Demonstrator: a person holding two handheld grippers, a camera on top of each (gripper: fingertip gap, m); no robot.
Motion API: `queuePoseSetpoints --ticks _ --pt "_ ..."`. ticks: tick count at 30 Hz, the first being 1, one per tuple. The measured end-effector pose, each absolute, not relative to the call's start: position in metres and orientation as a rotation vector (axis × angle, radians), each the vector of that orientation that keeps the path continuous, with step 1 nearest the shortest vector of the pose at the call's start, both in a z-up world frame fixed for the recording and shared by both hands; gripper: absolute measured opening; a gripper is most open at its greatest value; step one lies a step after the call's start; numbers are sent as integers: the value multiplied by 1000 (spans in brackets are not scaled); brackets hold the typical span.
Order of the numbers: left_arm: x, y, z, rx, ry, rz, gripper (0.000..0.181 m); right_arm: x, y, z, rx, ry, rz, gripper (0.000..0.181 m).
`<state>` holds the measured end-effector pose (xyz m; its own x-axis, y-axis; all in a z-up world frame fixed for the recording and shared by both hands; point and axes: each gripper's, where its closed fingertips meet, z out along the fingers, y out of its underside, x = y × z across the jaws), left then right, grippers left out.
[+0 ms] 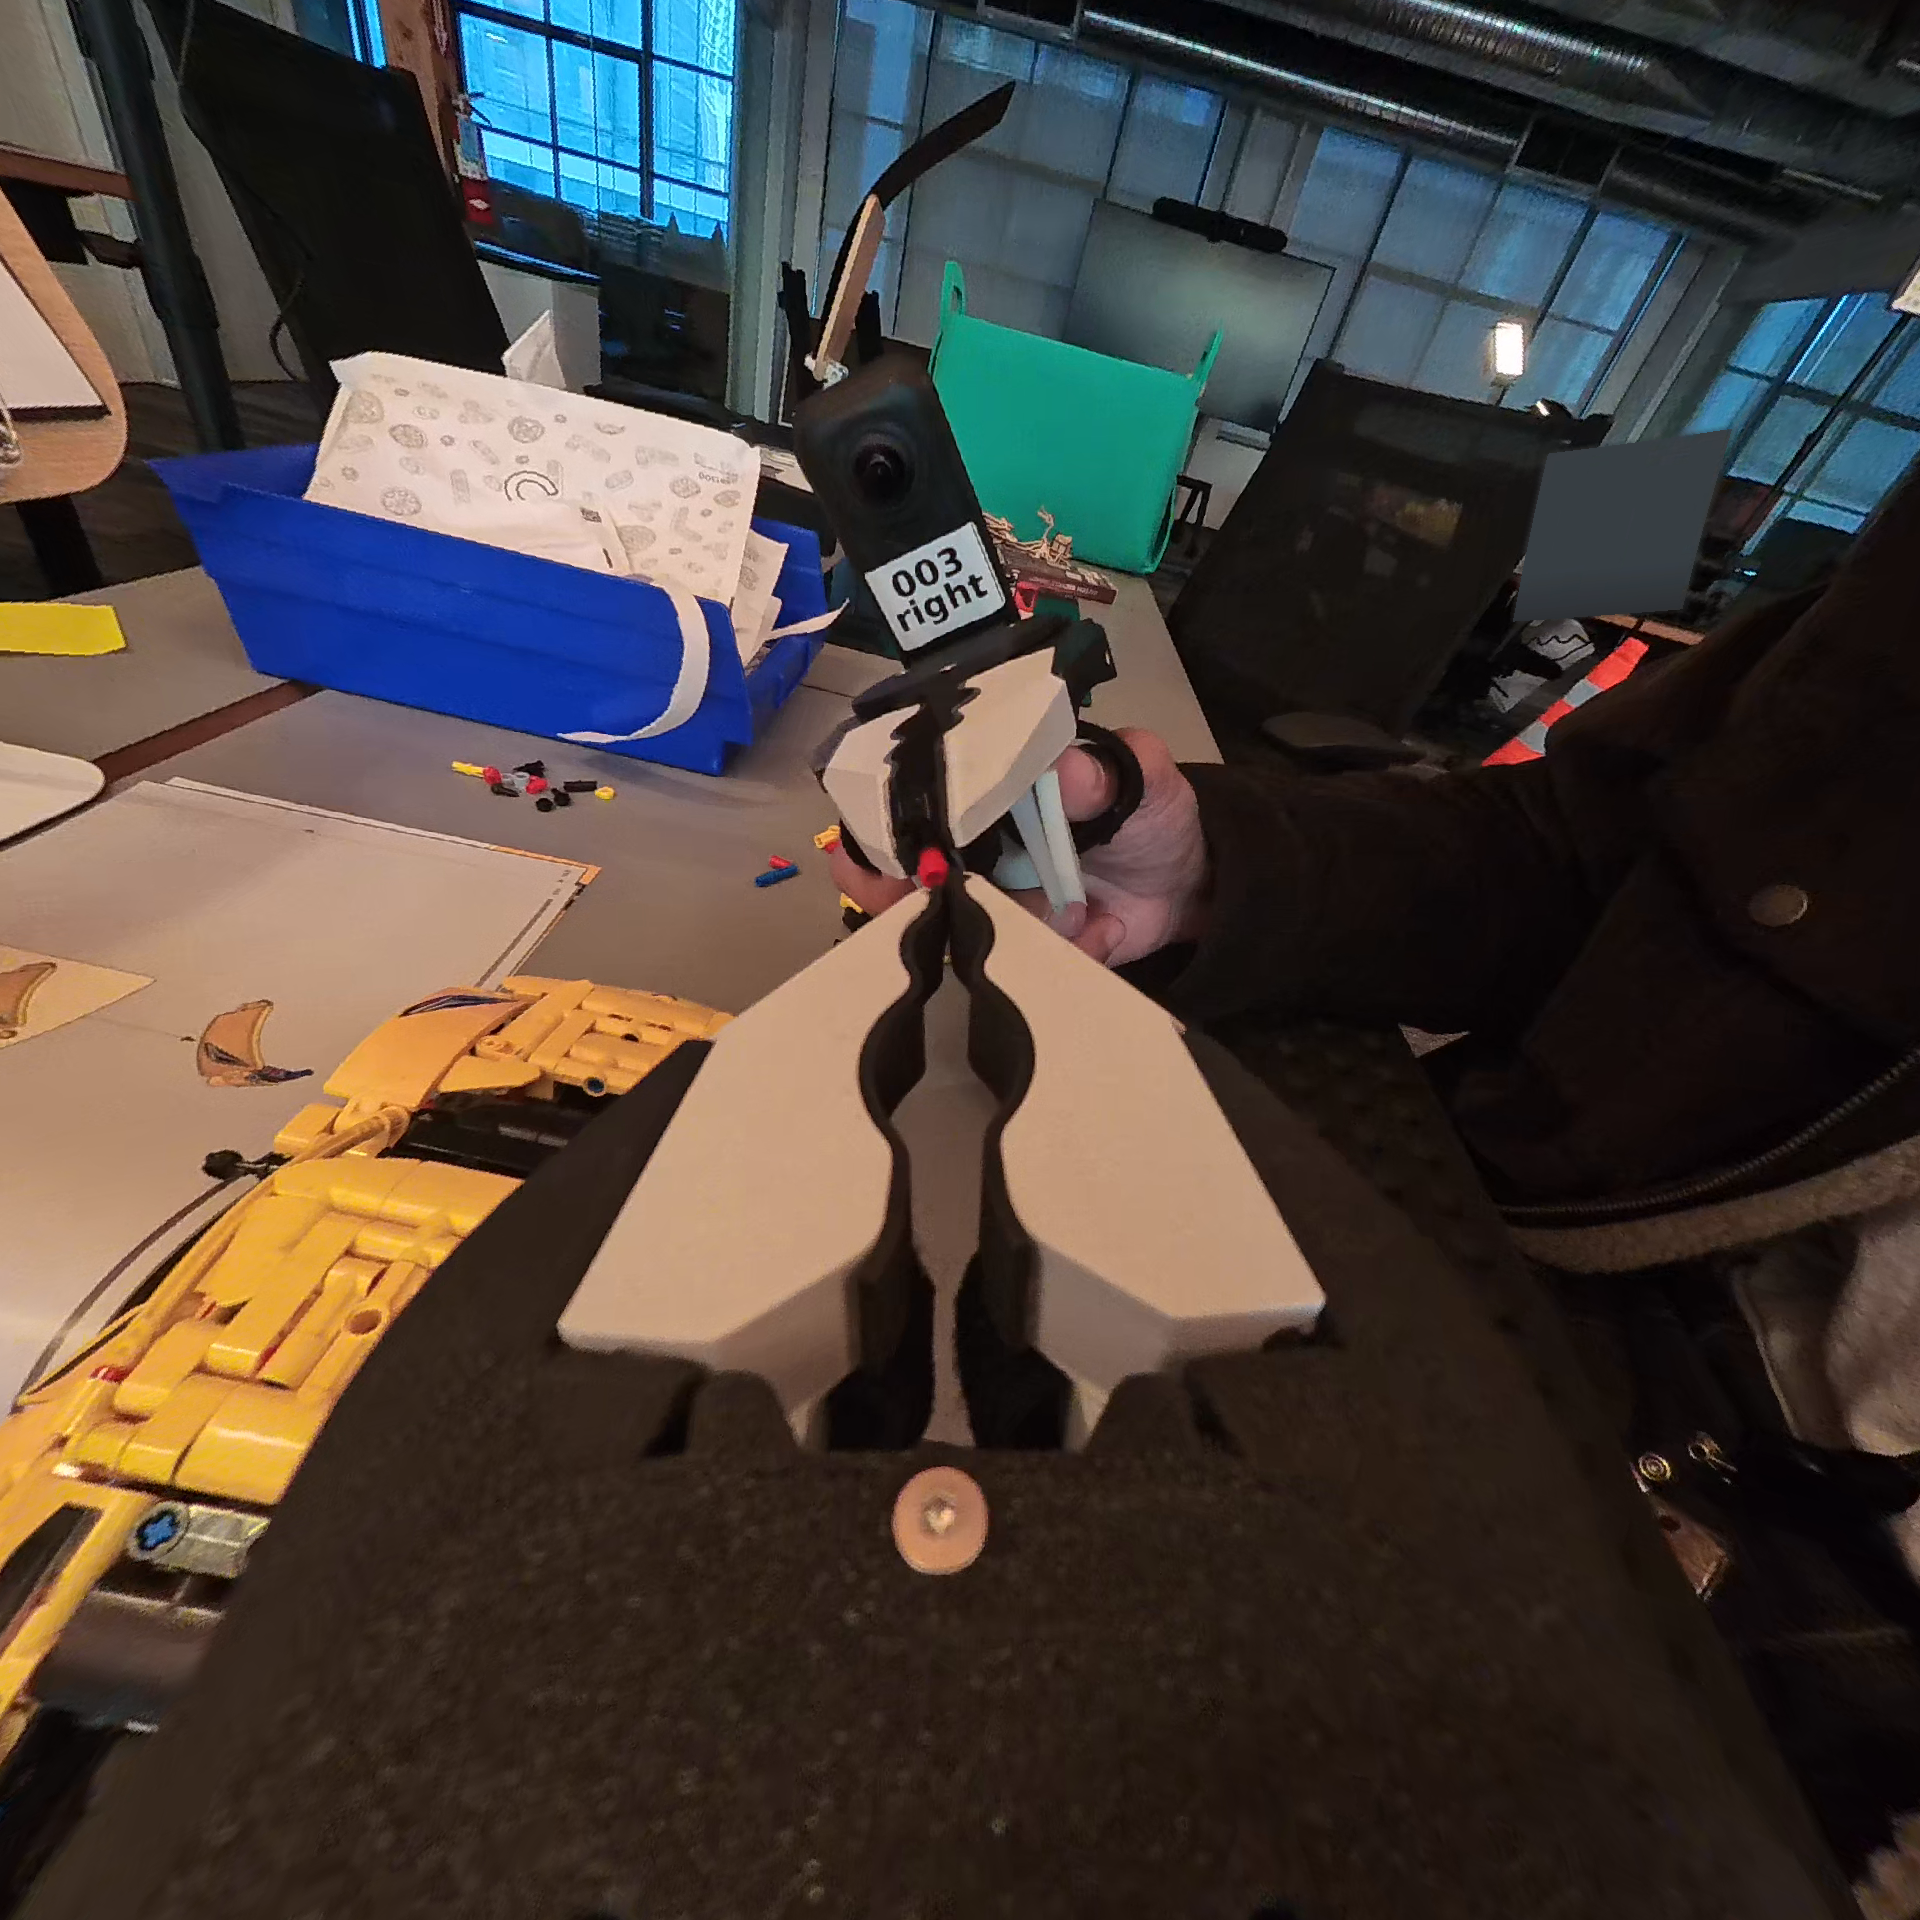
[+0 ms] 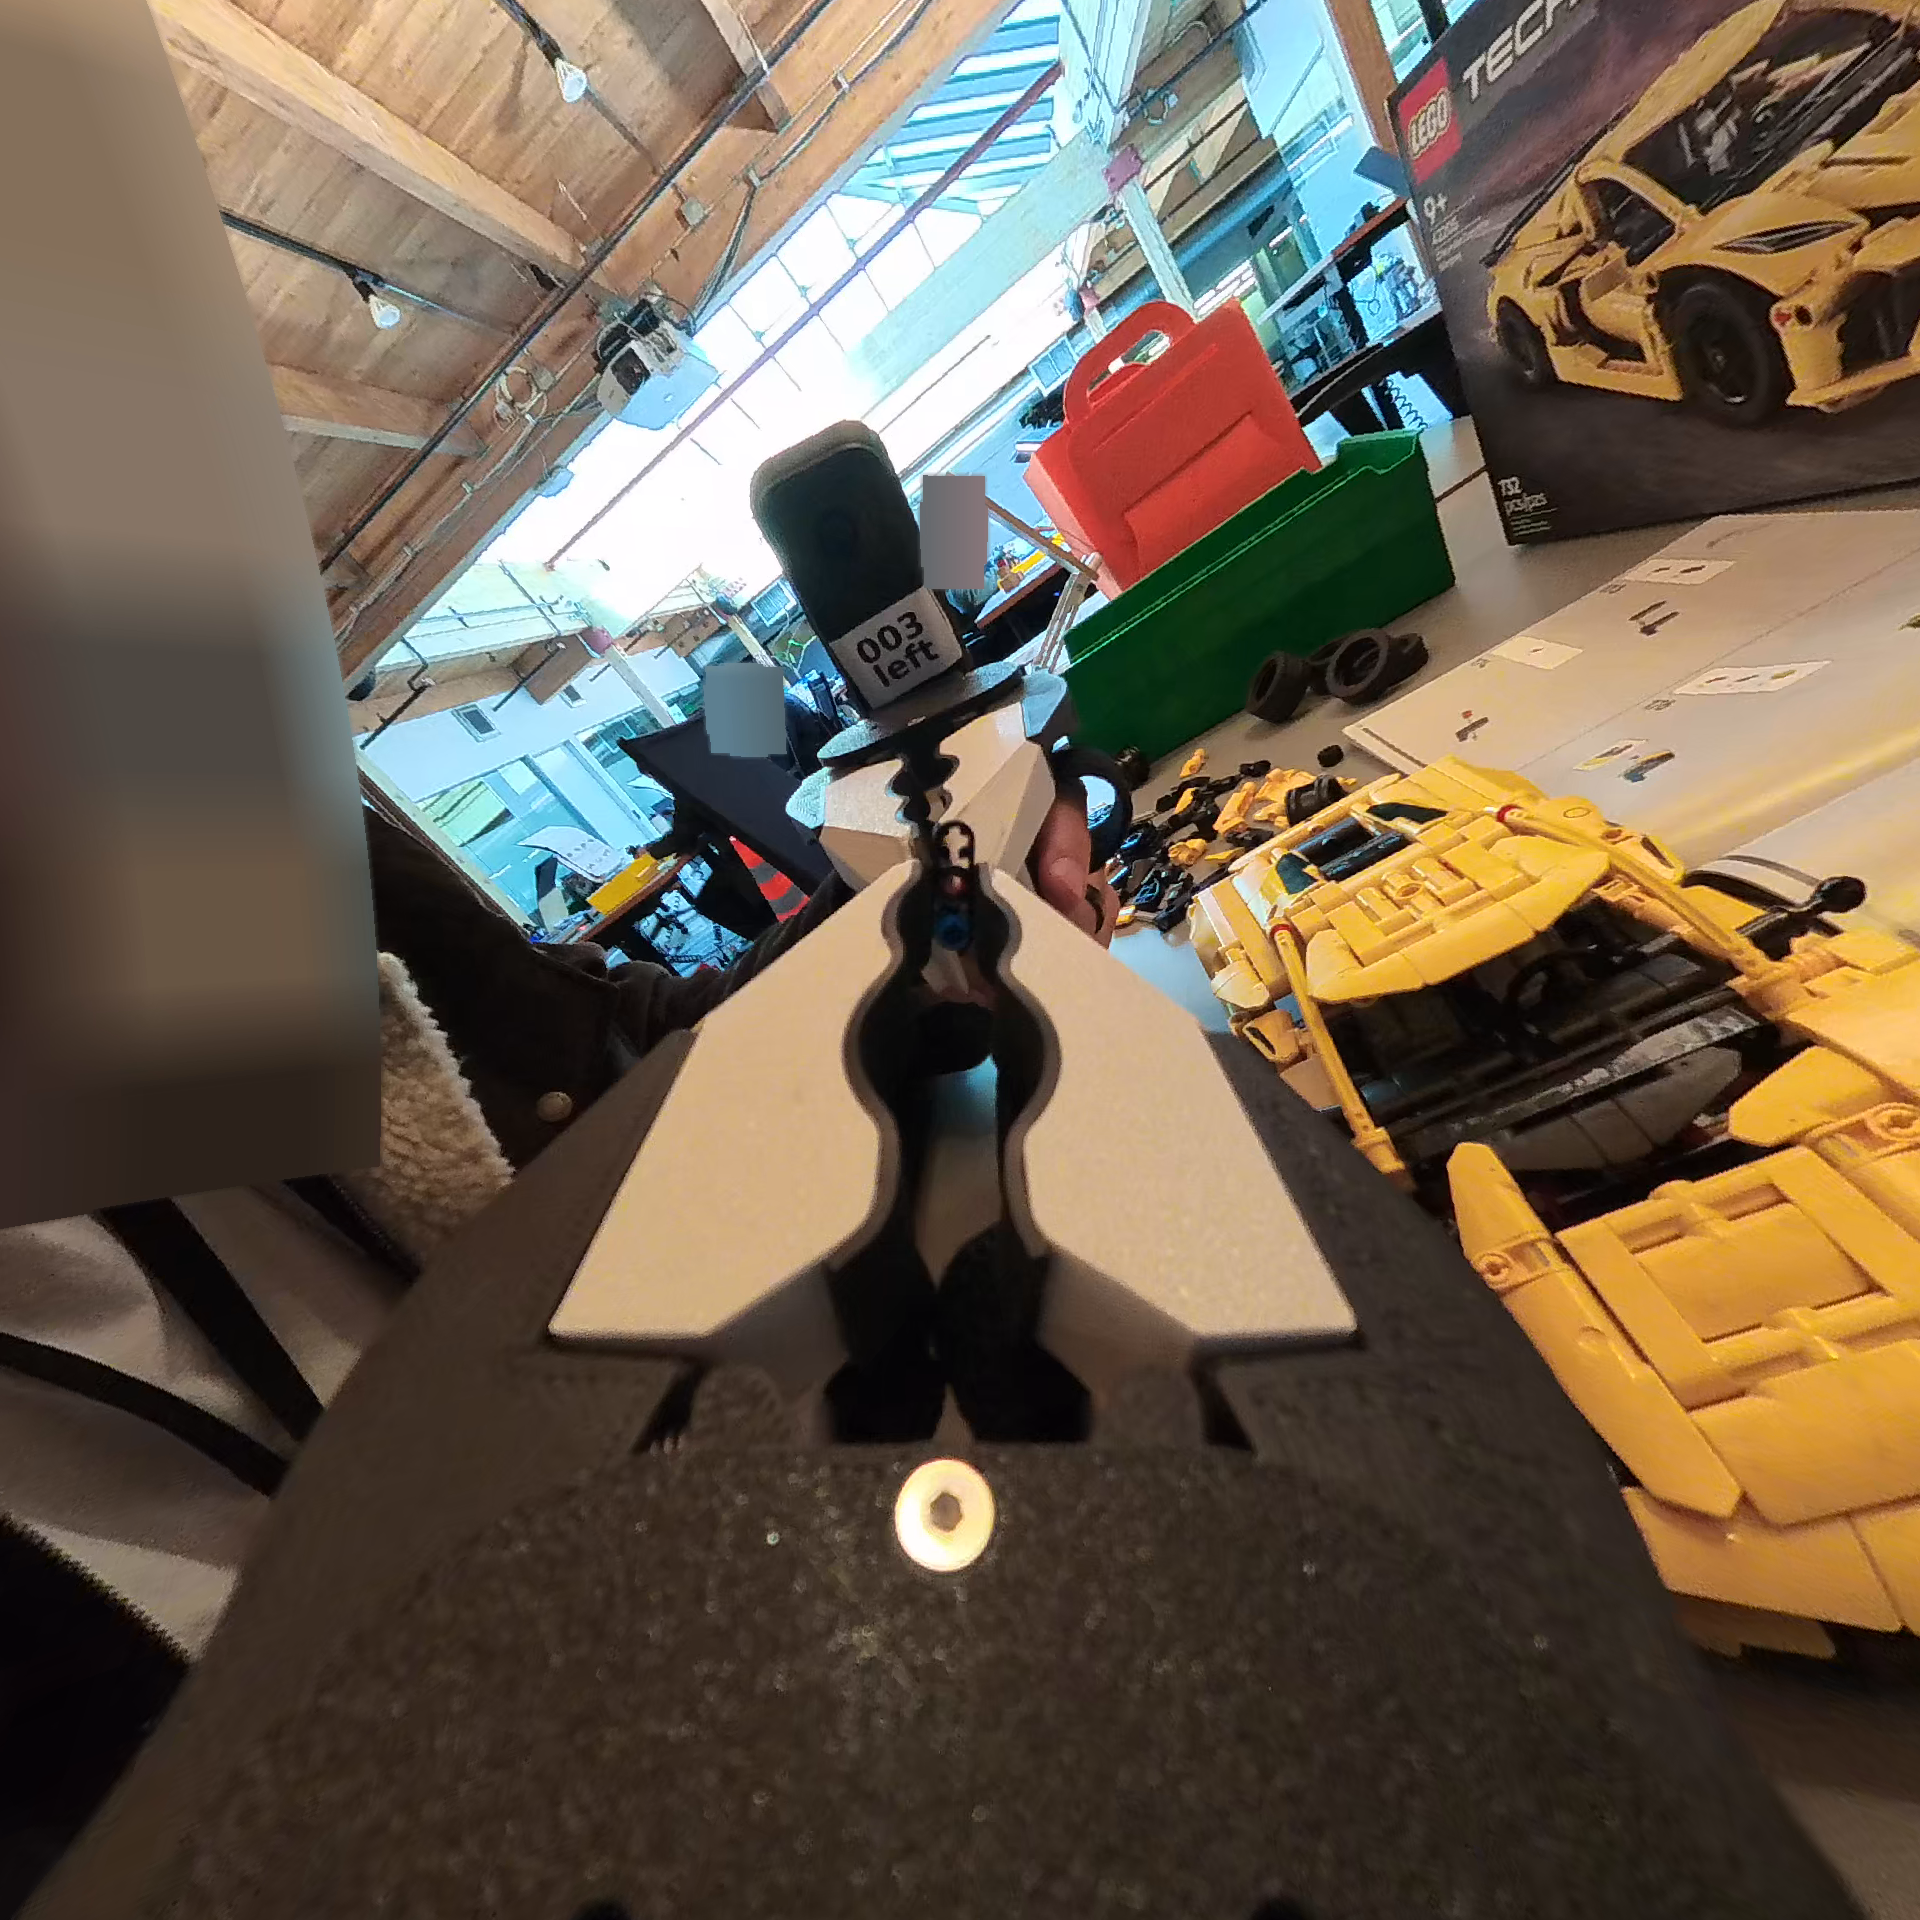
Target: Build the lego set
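jaws: both nearly closed | left gripper (image 1: 948, 920) pinches black piece (image 2: 953, 840) | right gripper (image 2: 951, 914) pinches red pin (image 1: 932, 862) (tips meeting)

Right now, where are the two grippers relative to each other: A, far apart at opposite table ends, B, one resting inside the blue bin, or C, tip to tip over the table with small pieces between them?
C: the left gripper and right gripper meet tip to tip, with a small red piece pinched at the right one's tips.
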<state>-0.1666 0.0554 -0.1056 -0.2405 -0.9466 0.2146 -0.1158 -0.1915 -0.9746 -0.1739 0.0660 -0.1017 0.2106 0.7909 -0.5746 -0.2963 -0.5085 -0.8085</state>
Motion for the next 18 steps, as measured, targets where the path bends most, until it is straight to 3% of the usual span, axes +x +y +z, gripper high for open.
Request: queuePoseSetpoints --ticks 18 --pt "-170 70 -101 -1336 1276 -1505 0 -171 73 -100 -1551 -491 1251 5"
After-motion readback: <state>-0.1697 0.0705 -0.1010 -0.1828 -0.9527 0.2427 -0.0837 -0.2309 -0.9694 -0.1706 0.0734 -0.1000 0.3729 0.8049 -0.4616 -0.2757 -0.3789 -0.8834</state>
